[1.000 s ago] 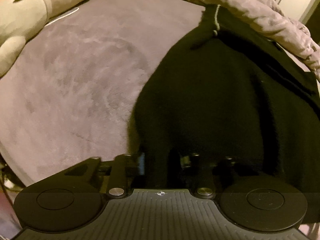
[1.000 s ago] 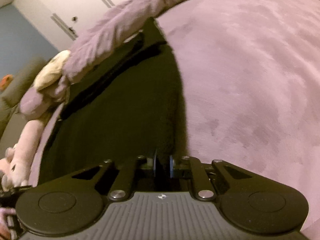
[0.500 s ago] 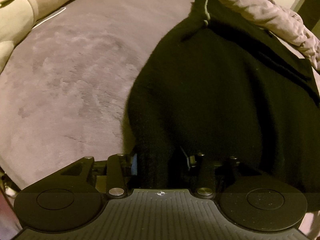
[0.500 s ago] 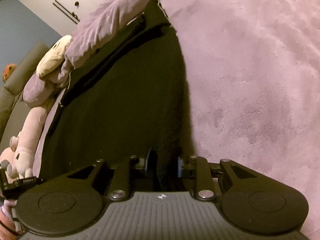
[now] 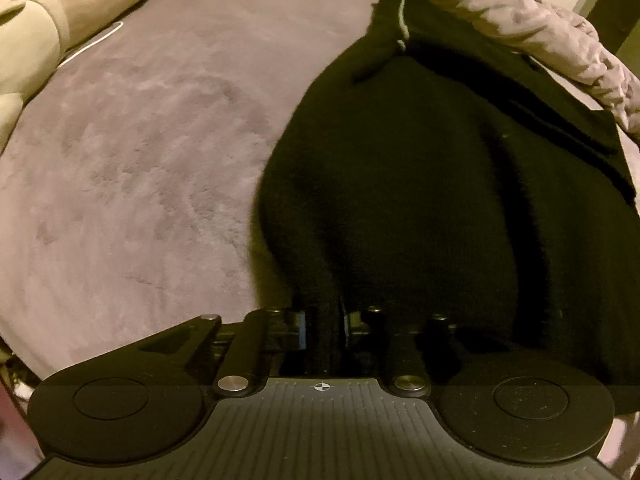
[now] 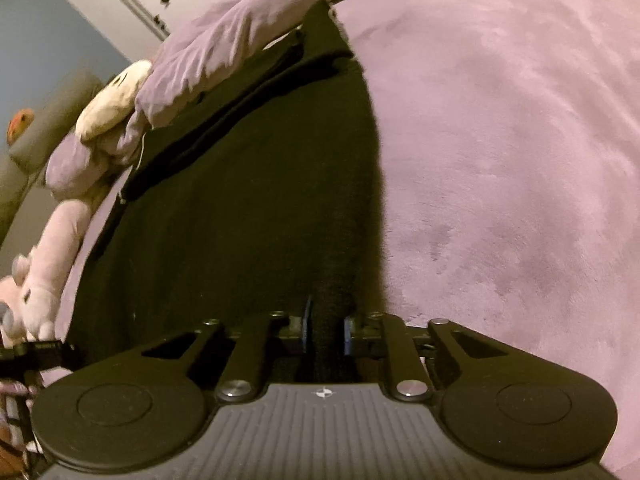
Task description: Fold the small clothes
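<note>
Half a second ago both grippers stood wider around the cloth; now each has narrowed onto a bunched ridge of the black knitted garment (image 5: 420, 184). The left gripper (image 5: 323, 326) pinches the near hem at the garment's 7 o'clock corner, and the right gripper (image 6: 325, 328) pinches the near hem at its 5 o'clock corner, jaws nearly together with cloth between them. In my judgement the grasp for a fold is now made, and the near edge can be lifted toward 12 o'clock.

The garment lies spread on the mauve plush bed cover (image 5: 132, 168), soft, dark and thick. A pale cord (image 5: 403, 16) shows at its far end, which touches the rumpled lilac duvet (image 5: 520, 28). A darker band (image 6: 224, 120) crosses it near 11 o'clock.
</note>
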`<action>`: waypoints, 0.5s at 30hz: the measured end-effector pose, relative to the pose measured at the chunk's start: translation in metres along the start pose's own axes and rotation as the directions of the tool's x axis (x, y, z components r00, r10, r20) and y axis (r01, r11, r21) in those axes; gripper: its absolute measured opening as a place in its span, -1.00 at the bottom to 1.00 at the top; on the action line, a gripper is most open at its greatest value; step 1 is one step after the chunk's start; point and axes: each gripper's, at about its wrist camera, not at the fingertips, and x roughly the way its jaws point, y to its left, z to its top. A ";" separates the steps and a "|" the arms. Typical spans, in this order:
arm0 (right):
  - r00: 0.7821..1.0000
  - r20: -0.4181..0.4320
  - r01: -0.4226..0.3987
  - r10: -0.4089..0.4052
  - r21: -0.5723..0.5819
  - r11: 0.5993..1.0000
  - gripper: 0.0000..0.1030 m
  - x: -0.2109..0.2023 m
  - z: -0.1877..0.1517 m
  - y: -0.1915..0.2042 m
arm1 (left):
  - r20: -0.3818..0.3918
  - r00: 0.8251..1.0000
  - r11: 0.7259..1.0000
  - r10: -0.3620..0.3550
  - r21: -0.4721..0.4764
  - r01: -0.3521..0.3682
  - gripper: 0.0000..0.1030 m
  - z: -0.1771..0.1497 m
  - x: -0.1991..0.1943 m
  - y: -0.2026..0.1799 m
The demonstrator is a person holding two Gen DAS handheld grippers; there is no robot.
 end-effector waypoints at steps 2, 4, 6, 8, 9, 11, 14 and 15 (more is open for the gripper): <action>1.000 0.011 -0.004 0.004 0.011 1.000 -0.80 -0.004 0.001 -0.004 | 0.002 1.000 1.000 -0.007 -0.002 0.007 -0.69 0.001 -0.003 0.002; 1.000 0.025 -0.013 0.012 0.030 0.999 -0.81 -0.009 0.002 -0.007 | 0.005 1.000 1.000 -0.018 -0.005 0.018 -0.70 0.003 -0.006 0.004; 0.999 0.047 -0.011 0.009 0.039 0.999 -0.82 -0.015 0.001 -0.008 | 0.017 0.999 1.000 -0.027 -0.004 0.028 -0.71 0.004 -0.012 0.006; 0.998 0.068 0.007 -0.010 0.037 0.999 -0.84 -0.020 0.003 -0.009 | 0.033 0.998 0.999 -0.046 -0.009 0.046 -0.72 0.004 -0.019 0.007; 0.997 0.074 0.015 -0.017 0.035 0.999 -0.84 -0.022 0.004 -0.009 | 0.041 0.997 0.998 -0.059 -0.015 0.060 -0.72 0.004 -0.023 0.008; 0.995 0.092 0.033 -0.036 0.030 0.999 -0.85 -0.028 0.006 -0.011 | 0.058 0.994 0.995 -0.095 -0.034 0.097 -0.73 0.004 -0.032 0.012; 0.989 0.121 0.074 -0.079 0.048 0.996 -0.85 -0.034 0.009 -0.018 | 0.085 0.987 0.988 -0.136 -0.067 0.142 -0.73 0.002 -0.043 0.020; 0.987 0.126 0.098 -0.104 0.055 0.994 -0.85 -0.035 0.010 -0.021 | 0.089 0.986 0.986 -0.141 -0.072 0.148 -0.74 0.000 -0.044 0.022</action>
